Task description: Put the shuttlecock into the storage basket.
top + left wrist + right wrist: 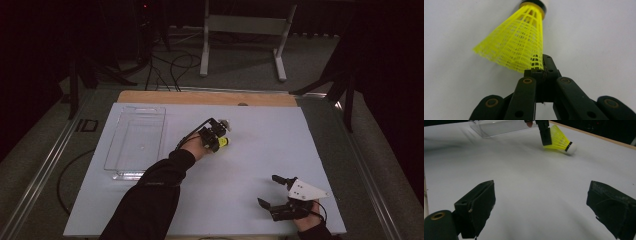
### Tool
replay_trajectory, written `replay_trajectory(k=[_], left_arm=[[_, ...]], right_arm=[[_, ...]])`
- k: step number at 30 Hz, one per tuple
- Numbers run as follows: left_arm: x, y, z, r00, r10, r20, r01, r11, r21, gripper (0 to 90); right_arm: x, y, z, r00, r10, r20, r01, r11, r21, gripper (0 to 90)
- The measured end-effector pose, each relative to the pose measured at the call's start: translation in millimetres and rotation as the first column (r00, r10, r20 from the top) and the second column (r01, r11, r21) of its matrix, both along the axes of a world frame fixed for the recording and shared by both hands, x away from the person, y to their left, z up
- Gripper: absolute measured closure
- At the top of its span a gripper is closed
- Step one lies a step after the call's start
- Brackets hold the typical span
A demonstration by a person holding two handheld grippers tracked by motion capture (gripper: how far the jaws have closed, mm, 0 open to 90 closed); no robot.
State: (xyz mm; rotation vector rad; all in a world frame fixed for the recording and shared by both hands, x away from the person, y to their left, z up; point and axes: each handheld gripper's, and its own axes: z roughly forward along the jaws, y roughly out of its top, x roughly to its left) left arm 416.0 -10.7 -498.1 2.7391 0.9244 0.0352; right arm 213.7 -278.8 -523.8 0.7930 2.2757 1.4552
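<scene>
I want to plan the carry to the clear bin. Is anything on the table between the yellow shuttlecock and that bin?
Nothing visible. The left gripper is shut on the shuttlecock skirt's rim, and the white table lies bare from there to the clear bin on the left. The right gripper rests open, well off that path.

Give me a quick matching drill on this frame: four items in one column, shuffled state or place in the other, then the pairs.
Items
1. left tool
2. right tool
3. shuttlecock
4. clear bin

States or places
A. open, holding nothing, near edge of table
B. yellow skirt, white cap
C. shut on the skirt's rim
D. empty, at table's left

Pairs: 1-C, 2-A, 3-B, 4-D
</scene>
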Motion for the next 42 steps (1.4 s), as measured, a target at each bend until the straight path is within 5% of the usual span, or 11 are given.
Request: replay_trajectory(k=[13,18,28,29,32,37,42], left_arm=[[-11.6,14.3,33.0,0.9910,-0.132,-0.021,0.132,0.9910,-0.025,90.0],[-18.2,23.7,37.3,0.9696,-0.238,-0.058,0.236,0.9711,-0.035,90.0],[-27.7,38.3,45.2,0.9467,-0.304,-0.107,0.301,0.9527,-0.042,90.0],[-29.4,39.7,45.9,0.9406,-0.322,-0.109,0.320,0.9468,-0.037,90.0],[-32.0,44.6,49.1,0.9370,-0.330,-0.116,0.329,0.9440,-0.025,90.0],[-37.5,54.5,55.8,0.9214,-0.370,-0.118,0.370,0.9287,-0.020,90.0],[-44.0,65.7,62.4,0.9209,-0.375,-0.105,0.376,0.9265,-0.014,90.0]], right_arm=[[0.5,-0.1,-0.1,1.0000,-0.003,0.004,0.003,1.000,-0.007,8.8],[0.2,0.5,-0.2,1.0000,-0.006,-0.003,0.006,1.000,-0.006,8.8],[0.8,0.7,-0.6,1.0000,-0.006,-0.002,0.006,1.000,-0.009,8.8],[0.3,1.1,-0.2,1.0000,-0.008,-0.002,0.008,1.000,-0.006,8.8],[-0.4,1.8,0.7,1.0000,-0.008,0.001,0.008,1.000,-0.007,8.8],[0.0,1.6,0.3,1.0000,-0.003,0.004,0.003,1.000,-0.005,8.8],[0.5,1.5,0.0,1.0000,-0.003,0.006,0.003,1.000,-0.006,8.8]])
